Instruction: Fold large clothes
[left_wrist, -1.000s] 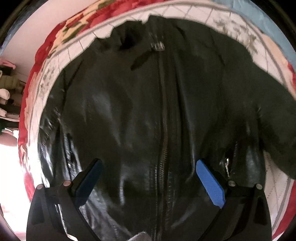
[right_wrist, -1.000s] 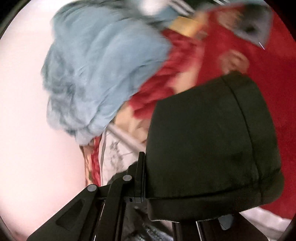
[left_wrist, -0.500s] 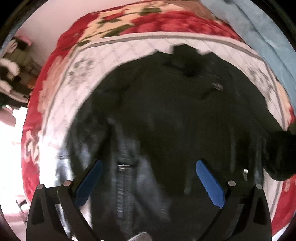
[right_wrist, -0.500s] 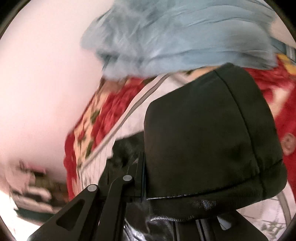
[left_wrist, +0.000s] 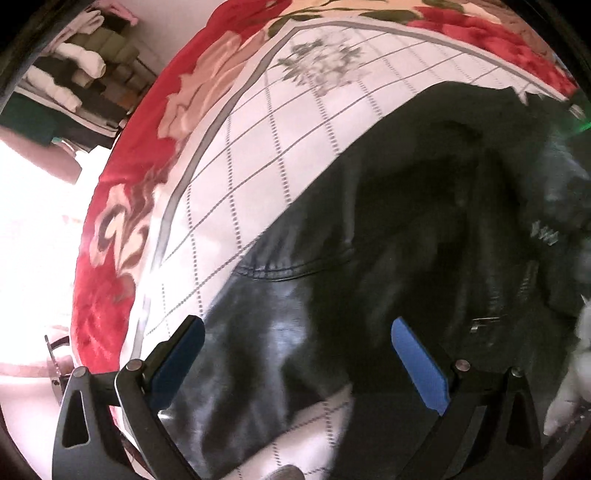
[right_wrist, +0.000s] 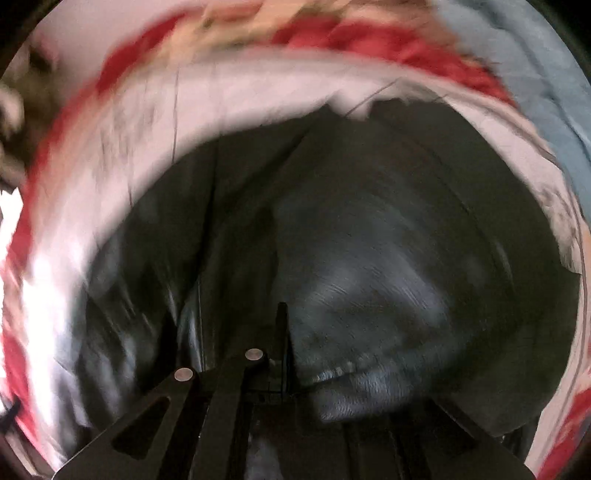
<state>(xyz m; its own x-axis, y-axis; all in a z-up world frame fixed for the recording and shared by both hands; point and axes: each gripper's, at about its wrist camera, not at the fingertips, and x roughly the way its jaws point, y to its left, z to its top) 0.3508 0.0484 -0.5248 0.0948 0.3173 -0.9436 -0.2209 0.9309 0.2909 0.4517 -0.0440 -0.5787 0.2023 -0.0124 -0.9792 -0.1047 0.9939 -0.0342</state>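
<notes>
One black leather jacket (left_wrist: 388, 229) on quilted bed (left_wrist: 258, 122). Left tongs (left_wrist: 295, 365) spread wide, empty, above it. Right tongs (right_wrist: 291, 354) clamped on jacket sleeve (right_wrist: 369, 314), 3 o'clock.

Strong light came in from the left of the left wrist view, where the area beyond the bed edge was blown out to pure white. That glare washed over the quilted bedspread (left_wrist: 258, 155) and laid pale streaked highlights on the glossy black jacket (left_wrist: 369, 258), whose upper folds sank into near-featureless shadow. Fisheye distortion bent the bedspread's grid lines into curves, and black vignetting closed the corners. Focus was fair with slight softness. The right wrist view was heavily motion-blurred: the jacket (right_wrist: 369, 277) and red blanket (right_wrist: 369, 40) smeared into arcs, dim at the centre, overexposed at the left edge.
</notes>
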